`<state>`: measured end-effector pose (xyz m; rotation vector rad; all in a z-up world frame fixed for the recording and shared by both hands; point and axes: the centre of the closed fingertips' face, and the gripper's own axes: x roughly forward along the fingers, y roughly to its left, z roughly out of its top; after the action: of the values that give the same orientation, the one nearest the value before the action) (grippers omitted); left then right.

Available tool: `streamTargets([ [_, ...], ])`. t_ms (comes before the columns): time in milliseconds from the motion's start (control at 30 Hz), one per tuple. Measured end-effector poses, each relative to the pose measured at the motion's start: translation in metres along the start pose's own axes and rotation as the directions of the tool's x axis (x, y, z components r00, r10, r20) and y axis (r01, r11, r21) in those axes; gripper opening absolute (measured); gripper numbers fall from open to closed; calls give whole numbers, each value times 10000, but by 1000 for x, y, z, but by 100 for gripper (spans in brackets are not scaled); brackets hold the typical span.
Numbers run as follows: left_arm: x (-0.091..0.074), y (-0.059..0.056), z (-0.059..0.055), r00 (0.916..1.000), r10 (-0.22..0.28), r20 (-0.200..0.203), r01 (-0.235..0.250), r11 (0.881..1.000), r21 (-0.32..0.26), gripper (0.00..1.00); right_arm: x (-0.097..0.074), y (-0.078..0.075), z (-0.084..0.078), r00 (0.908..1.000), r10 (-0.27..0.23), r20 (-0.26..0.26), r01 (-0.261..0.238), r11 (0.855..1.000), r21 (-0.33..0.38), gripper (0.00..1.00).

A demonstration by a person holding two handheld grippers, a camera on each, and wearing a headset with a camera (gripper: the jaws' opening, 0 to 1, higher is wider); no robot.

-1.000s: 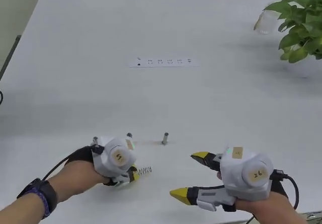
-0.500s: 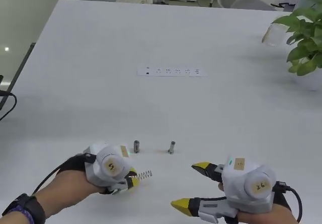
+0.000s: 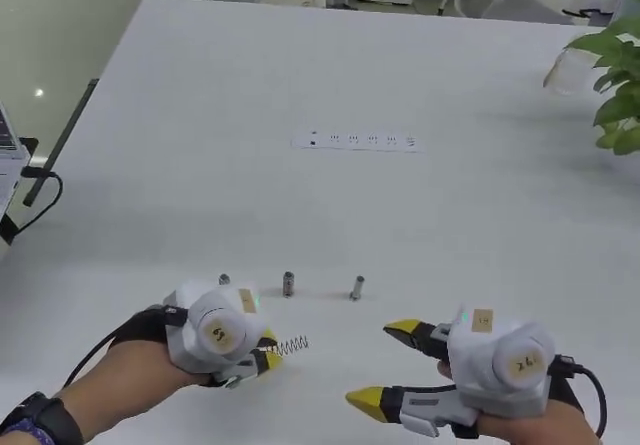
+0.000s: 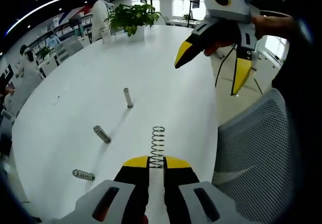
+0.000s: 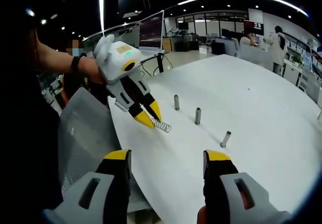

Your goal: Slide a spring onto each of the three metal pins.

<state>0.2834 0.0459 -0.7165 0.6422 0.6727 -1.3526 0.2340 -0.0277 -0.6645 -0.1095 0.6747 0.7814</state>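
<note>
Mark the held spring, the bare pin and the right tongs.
spring (image 4: 157,146), left gripper view, mid-coil.
bare pin (image 3: 356,287), head view, mid-shaft.
right tongs (image 3: 367,363), head view, midway between the tips.

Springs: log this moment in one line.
left hand-held gripper: shut on spring | right hand-held gripper: open, empty | sprung pins: two | bare pin: one

White table (image 3: 300,65): pins (image 3: 288,284), power strip (image 3: 360,142)
</note>
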Motion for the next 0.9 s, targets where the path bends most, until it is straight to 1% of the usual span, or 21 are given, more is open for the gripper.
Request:
streamTargets([
  [233,-8,-3,4,9998,81,187,-82,10000,48,2,4,4,3,9997,217,75,-216,9997,-123,54],
  [400,-16,-6,9,9989,175,426,-183,9996,191,2,8,9,7,9982,579,140,-574,9979,-302,49],
  [700,-21,-15,18,9971,150,747,-173,9994,293,2,15,14,12,9943,1063,127,-1054,9926,-597,43],
  [867,-22,-18,22,9960,113,885,-146,9993,357,2,20,17,14,9915,1298,33,-1291,9885,-785,40],
  [900,-23,-21,24,9957,72,924,-112,9991,421,2,22,19,15,9902,1398,4,-1393,9868,-829,40],
])
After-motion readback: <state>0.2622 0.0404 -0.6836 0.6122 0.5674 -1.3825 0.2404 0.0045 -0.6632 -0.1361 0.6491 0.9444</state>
